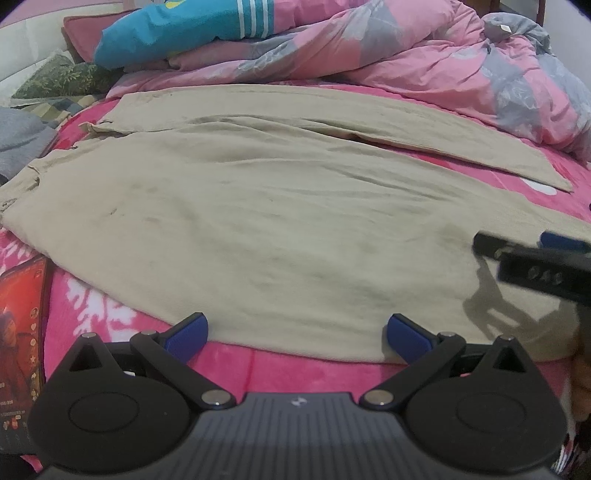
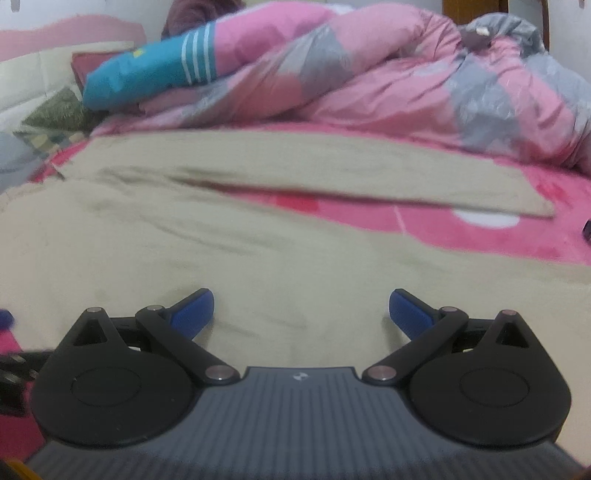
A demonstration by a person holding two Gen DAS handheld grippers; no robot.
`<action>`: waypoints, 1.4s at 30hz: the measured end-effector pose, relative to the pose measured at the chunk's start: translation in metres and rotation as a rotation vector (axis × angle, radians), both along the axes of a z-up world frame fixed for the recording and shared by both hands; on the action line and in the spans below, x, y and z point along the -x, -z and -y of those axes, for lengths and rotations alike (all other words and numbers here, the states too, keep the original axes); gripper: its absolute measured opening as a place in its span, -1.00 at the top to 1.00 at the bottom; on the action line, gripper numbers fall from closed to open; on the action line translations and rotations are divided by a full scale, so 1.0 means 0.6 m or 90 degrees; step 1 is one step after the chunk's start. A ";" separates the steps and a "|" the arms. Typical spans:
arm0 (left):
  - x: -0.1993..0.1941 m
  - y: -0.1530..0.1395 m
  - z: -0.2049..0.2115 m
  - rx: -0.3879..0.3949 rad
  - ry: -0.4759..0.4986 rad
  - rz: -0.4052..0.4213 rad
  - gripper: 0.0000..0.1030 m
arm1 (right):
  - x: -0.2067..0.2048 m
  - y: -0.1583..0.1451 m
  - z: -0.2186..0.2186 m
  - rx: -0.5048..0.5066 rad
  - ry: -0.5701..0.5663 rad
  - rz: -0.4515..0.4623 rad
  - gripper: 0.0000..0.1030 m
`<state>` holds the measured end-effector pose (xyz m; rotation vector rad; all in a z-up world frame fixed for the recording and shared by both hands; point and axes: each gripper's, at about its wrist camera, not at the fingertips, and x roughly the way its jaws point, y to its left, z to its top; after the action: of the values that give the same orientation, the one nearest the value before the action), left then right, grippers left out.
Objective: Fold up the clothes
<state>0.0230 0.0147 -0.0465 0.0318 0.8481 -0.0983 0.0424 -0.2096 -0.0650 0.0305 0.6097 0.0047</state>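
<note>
Beige trousers lie spread flat across a pink bedsheet, waist at the left and both legs running right with a narrow gap between them. My left gripper hovers open at the near hem of the closer leg, nothing between its blue pads. In the left wrist view the right gripper enters from the right edge above the same leg. The right wrist view shows the trousers blurred, with my right gripper open over the fabric and empty.
A rumpled pink and grey duvet is piled along the far side with a teal pillow. Grey cloth and a green patterned pillow lie at the left. A phone with a lit screen rests at the near left.
</note>
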 end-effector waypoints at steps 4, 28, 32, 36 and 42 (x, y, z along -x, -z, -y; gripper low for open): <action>0.000 0.001 -0.002 0.004 -0.002 0.009 -1.00 | 0.000 0.004 0.007 -0.027 -0.001 0.000 -0.98; 0.074 -0.172 -0.217 0.067 -0.160 0.165 -1.00 | 0.006 0.009 0.032 -0.104 -0.019 0.025 -0.98; 0.085 -0.199 -0.301 0.026 -0.228 0.203 -1.00 | 0.006 0.009 0.035 -0.111 -0.020 0.027 -0.98; 0.088 -0.201 -0.377 0.033 -0.287 0.212 -1.00 | 0.005 0.008 0.031 -0.102 -0.020 0.024 -0.98; 0.086 -0.157 -0.457 0.098 -0.318 0.180 -1.00 | 0.006 0.007 0.025 -0.088 -0.017 0.022 -0.98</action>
<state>-0.0284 0.2890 0.0477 -0.3035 0.5444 0.3047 0.0389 -0.2246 -0.0694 0.1566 0.5747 0.0733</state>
